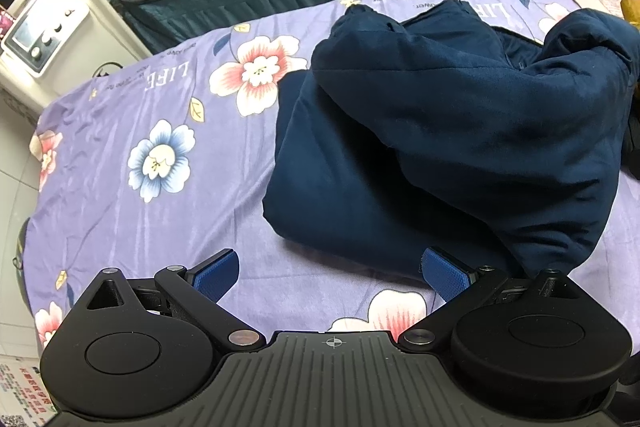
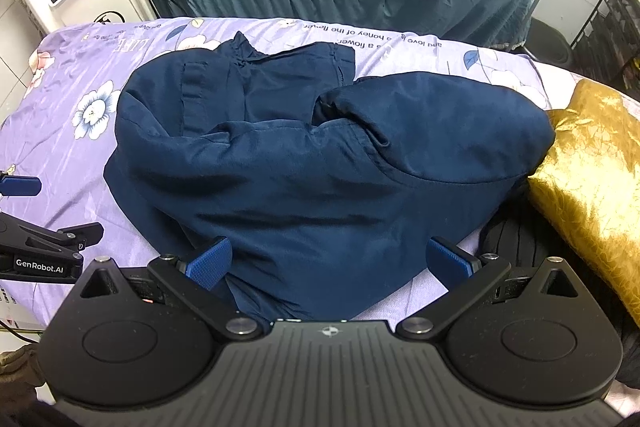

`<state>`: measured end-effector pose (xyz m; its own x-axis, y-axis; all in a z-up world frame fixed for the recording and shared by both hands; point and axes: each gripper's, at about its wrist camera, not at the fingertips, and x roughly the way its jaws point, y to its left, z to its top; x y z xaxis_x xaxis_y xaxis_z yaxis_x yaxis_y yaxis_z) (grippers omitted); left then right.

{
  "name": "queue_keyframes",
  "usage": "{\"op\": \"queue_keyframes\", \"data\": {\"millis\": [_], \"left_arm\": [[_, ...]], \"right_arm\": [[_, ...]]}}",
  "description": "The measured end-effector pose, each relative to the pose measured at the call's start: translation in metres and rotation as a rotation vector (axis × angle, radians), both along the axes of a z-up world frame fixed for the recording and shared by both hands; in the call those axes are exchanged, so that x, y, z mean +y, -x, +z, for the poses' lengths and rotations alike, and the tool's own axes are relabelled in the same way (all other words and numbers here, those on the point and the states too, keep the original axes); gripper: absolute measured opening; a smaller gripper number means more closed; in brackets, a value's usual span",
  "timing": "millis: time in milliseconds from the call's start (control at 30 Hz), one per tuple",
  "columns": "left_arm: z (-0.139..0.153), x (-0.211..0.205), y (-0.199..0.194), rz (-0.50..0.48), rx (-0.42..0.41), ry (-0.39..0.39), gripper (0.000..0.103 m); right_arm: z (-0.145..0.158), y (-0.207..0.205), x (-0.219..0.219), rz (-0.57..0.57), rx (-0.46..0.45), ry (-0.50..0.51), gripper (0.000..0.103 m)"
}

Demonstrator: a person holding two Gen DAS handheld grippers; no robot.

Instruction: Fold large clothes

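1. facing the navy jacket (image 2: 320, 163) heaped on the bed (image 2: 60, 131), my right claw (image 2: 339, 263) gapes wide, its hem between the pads.
2. my left claw (image 1: 331, 273), also wide and empty, hangs beside the jacket's left edge.

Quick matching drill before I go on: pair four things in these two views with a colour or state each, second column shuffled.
Things:
1. jacket
2. crinkled fabric
3. bed sheet
4. right tongs

Colour or state:
A. shiny gold, lying at the jacket's right edge
B. open, fingers spread over the jacket's near hem, gripping nothing
C. navy, partly folded in a bulky heap
D. lilac with a flower print, spread under the jacket

Pairs: 1-C, 2-A, 3-D, 4-B
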<state>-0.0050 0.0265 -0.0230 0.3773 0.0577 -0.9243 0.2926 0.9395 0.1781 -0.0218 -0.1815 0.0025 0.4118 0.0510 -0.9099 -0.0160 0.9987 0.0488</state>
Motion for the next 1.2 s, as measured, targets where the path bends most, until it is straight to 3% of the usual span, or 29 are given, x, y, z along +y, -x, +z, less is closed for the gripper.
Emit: {"op": "queue_keyframes", "data": {"millis": [200,333,533,667,733,800,867,933,967,1033,1067,1100,1200], "left_arm": [[0.000,0.002,0.000,0.005,-0.002,0.004,0.103],[0.016,0.012,-0.005,0.024,-0.079,0.044,0.103],[0.071,0.038,-0.057,0.134,-0.218,0.192,0.103],[0.077,-0.006,-0.110,0.026,-0.213,0.219,0.103],[0.065,-0.037,-0.134,-0.062,-0.178,0.218,0.103],[0.040,-0.070,-0.155,-0.104,-0.080,0.209,0.103],[0.006,-0.095,-0.169,-0.161,0.027,0.173,0.103],[-0.034,-0.106,-0.168,-0.185,0.117,0.060,0.103],[-0.053,-0.107,-0.161,-0.196,0.116,-0.022,0.103],[-0.075,-0.100,-0.140,-0.237,0.083,-0.123,0.103],[-0.084,-0.093,-0.126,-0.240,0.073,-0.140,0.103],[-0.087,-0.085,-0.116,-0.229,0.072,-0.122,0.103],[-0.089,-0.051,-0.081,-0.177,0.078,-0.032,0.103]], "right_arm": [[-0.001,0.000,-0.001,0.004,0.002,-0.007,0.103],[0.006,0.003,-0.014,-0.030,-0.047,-0.042,0.103],[0.037,-0.004,-0.087,-0.273,-0.187,-0.124,0.103],[0.026,-0.037,-0.138,-0.439,-0.163,-0.289,0.103],[0.010,-0.059,-0.151,-0.501,-0.127,-0.376,0.103],[-0.012,-0.086,-0.157,-0.548,-0.066,-0.410,0.103],[-0.037,-0.112,-0.155,-0.566,-0.025,-0.342,0.103],[-0.062,-0.134,-0.150,-0.566,0.034,-0.219,0.103],[-0.072,-0.137,-0.145,-0.539,0.042,-0.186,0.100],[-0.087,-0.129,-0.127,-0.456,0.033,-0.156,0.083],[-0.089,-0.121,-0.115,-0.393,0.003,-0.163,0.064],[-0.090,-0.109,-0.099,-0.303,-0.038,-0.162,0.044],[-0.087,-0.064,-0.037,-0.017,-0.111,-0.035,0.033]]}}
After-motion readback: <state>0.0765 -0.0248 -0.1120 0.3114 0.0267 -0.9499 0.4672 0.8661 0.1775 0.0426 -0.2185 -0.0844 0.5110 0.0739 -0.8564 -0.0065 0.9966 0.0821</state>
